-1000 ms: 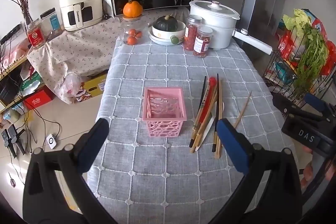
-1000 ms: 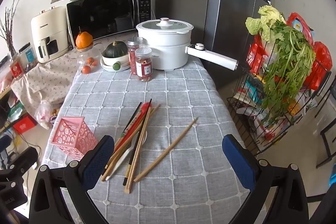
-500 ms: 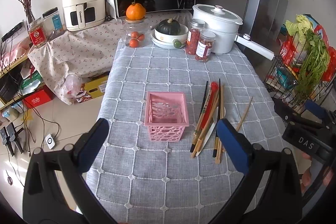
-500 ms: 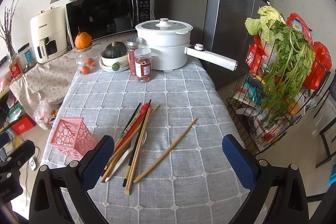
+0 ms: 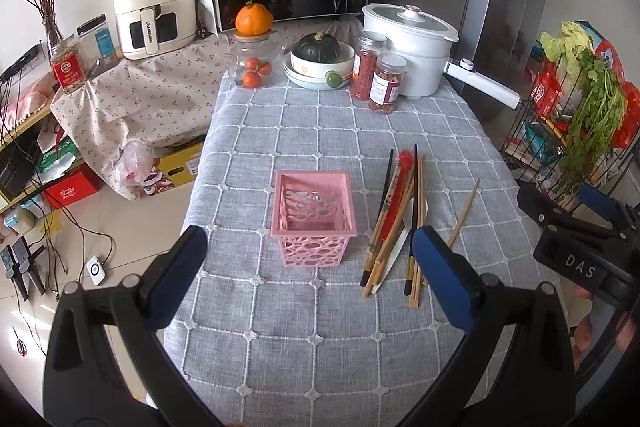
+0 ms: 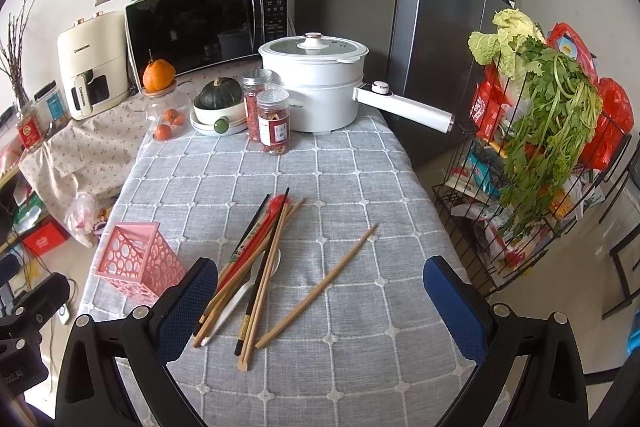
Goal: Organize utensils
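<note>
Grey checked tablecloth (image 5: 320,339) carries a white pot (image 6: 316,87) and jars (image 6: 273,121) at the back, a pink basket (image 5: 313,215) mid-table, with piled chopsticks (image 6: 256,267) beside it. Left gripper (image 5: 308,267) and right gripper (image 6: 320,297) hover, jaws spread.

Pink basket (image 5: 313,215) on grey cloth

The tablecloth (image 5: 320,131) is grey with a white grid; the basket's walls are pierced with circles; spoons (image 6: 267,223) red and white, blue gripper pads (image 6: 454,311)
</note>
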`<action>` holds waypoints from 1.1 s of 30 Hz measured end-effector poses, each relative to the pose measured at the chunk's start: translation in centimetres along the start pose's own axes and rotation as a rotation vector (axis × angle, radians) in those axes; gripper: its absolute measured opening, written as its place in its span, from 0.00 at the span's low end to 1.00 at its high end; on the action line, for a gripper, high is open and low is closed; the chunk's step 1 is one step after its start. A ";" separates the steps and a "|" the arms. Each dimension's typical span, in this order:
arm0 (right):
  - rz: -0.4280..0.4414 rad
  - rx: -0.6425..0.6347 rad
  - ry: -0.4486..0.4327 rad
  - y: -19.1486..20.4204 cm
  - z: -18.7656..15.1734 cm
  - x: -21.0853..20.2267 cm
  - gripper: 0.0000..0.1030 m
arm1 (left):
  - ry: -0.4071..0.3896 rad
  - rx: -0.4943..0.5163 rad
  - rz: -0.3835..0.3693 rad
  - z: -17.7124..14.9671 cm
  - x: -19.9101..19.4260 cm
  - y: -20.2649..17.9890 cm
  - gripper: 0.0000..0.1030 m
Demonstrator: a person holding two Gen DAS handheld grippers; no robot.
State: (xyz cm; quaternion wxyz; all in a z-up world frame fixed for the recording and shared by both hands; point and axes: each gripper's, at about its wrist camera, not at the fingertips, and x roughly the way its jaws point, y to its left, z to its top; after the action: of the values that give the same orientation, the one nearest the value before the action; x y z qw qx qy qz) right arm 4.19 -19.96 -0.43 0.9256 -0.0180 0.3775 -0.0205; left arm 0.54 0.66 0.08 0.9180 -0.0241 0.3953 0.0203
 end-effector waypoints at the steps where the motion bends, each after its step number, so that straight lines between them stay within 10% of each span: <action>1: 0.001 0.000 0.001 0.0 0.0 0.0 1.00 | 0.000 0.000 -0.001 -0.1 0.0 0.0 0.99; 33: 0.003 0.002 0.007 0.2 0.0 0.2 1.00 | -0.002 0.002 -0.004 0.0 -0.1 -0.2 0.99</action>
State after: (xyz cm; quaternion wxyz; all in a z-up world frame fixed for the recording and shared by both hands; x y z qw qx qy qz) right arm 4.30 -19.74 -0.58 0.9243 -0.0164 0.3809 -0.0197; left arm 0.48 0.44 0.12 0.9185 -0.0238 0.3944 0.0182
